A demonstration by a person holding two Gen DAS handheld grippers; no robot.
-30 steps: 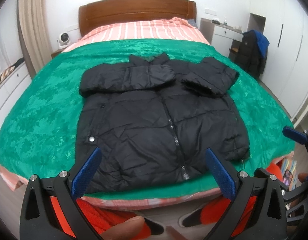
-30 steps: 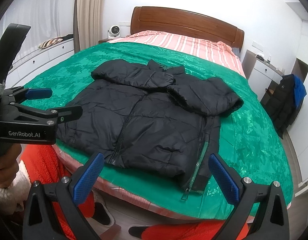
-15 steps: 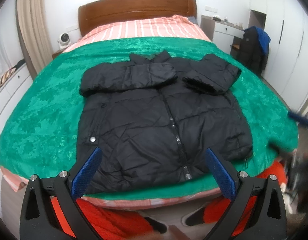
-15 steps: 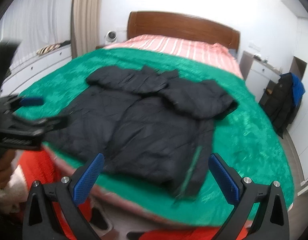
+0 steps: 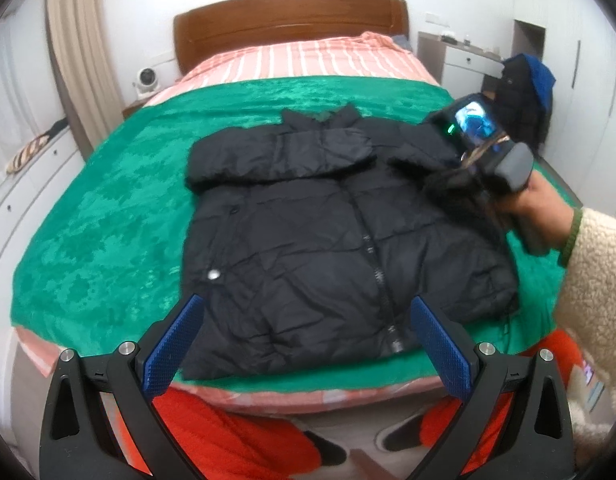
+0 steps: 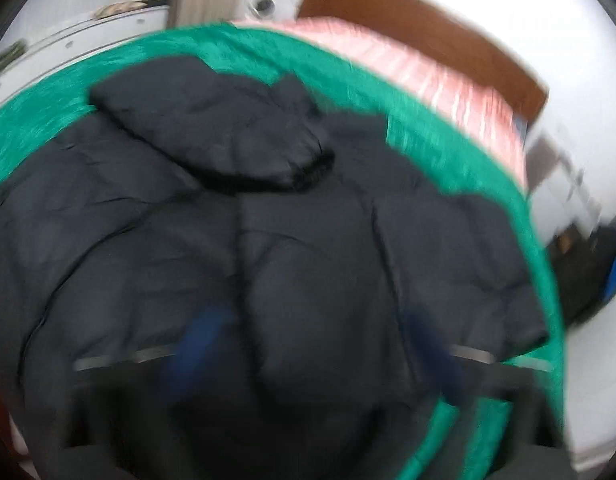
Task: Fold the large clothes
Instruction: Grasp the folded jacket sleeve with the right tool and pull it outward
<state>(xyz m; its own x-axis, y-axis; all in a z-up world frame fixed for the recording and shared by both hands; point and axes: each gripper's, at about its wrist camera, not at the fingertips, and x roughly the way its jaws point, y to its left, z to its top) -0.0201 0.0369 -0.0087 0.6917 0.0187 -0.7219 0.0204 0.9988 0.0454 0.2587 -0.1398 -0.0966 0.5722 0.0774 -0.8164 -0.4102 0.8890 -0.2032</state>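
Note:
A black puffer jacket (image 5: 328, 232) lies front up on the green blanket (image 5: 99, 216), zipper closed, both sleeves folded across the chest. My left gripper (image 5: 303, 344) is open and empty, hovering off the bed's near edge just short of the jacket's hem. My right gripper (image 6: 316, 356) is open with blurred blue pads, low over the jacket (image 6: 267, 240) on its right side. In the left wrist view the right gripper's body (image 5: 480, 148) is over the jacket's right sleeve, held by a hand in a fleece cuff.
The bed has a wooden headboard (image 5: 287, 20) and a pink striped sheet (image 5: 308, 56). White drawers (image 5: 11, 200) run along the left. A chair with dark clothes (image 5: 524, 100) and a white desk stand at the right. Red-clad legs (image 5: 243, 440) are below the bed edge.
My right gripper has swung fast from the bed's near right corner forward over the jacket's right sleeve; its view is now blurred. My left gripper has stayed nearly still.

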